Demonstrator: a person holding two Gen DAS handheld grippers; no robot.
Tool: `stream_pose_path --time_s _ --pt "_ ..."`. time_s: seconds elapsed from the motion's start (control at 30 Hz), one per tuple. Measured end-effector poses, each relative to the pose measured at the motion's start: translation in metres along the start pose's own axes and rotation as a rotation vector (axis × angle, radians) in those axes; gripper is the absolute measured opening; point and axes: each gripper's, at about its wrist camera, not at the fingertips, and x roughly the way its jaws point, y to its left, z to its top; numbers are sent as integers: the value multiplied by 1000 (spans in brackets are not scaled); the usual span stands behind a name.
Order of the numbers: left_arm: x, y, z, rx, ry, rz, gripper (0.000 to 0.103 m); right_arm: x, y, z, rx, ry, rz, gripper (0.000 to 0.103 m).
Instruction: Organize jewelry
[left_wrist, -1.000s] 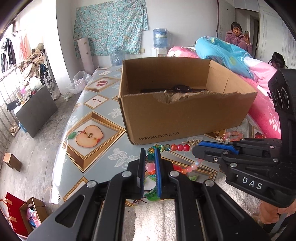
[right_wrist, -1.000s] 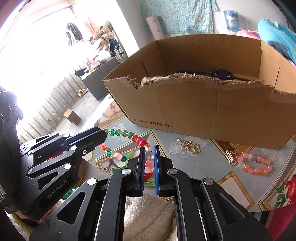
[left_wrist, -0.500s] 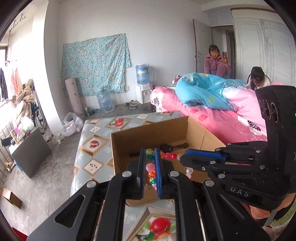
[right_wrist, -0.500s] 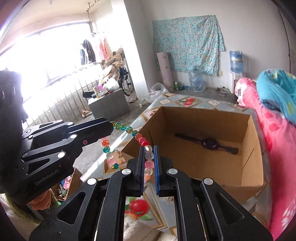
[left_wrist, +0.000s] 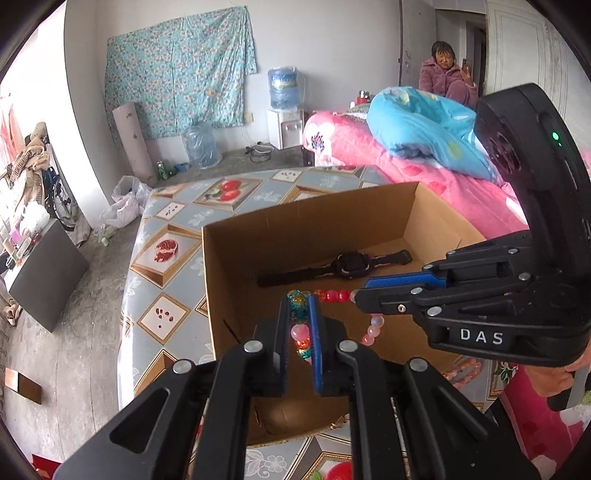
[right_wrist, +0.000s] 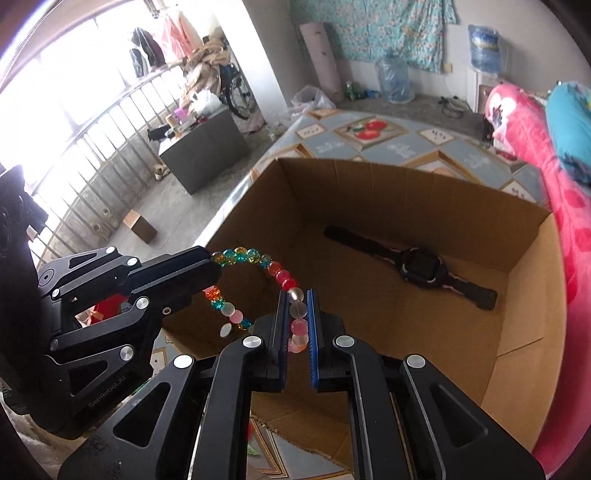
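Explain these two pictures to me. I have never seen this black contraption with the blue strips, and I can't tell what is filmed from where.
No robot here: a person holds a pair of hand-held tongs in each hand, and each pair carries a wide-angle camera looking along its two fingers. One picture comes from the left tongs, the other from the right tongs; each view also shows the other pair coming in from the side. The blue strips are the gripping pads. Both tongs are shut on one bracelet of coloured beads, which hangs between them above an open cardboard box. A black wristwatch lies on the box floor. The box stands on a table covered by a fruit-patterned cloth. A pink bracelet lies on that cloth beside the box.
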Motion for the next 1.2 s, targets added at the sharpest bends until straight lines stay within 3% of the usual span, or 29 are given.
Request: stream_pose_path --time_s 0.13,0.27,0.53,0.7,0.8,0.9,1.0,1.1,1.2 --pt "32 4 0 14 81 26 10 34 -13 14 61 118 22 8" --pt "49 9 1 17 104 80 10 48 -27 24 142 147 47 12" --pt "16 24 -6 -90 -6 53 10 -9 -34 -3 181 -31 108 15" --pt "-33 20 -27 -110 -125 -64 10 -72 -32 -54 136 -161 196 21" --pt "-51 9 -50 -96 -151 -140 10 -89 -29 -87 101 -196 220 25" --pt "-58 -4 -77 -102 -154 -193 10 -83 -25 -118 109 -156 192 26" --pt "-51 -13 -102 -148 -134 -228 10 -64 -32 -137 155 -83 93 26" --pt "-35 -23 -119 -159 -79 -218 10 -51 -49 -135 221 -69 -4 26" --pt "-21 -26 -126 -176 -44 -221 10 -51 -60 -124 270 -95 18 24"
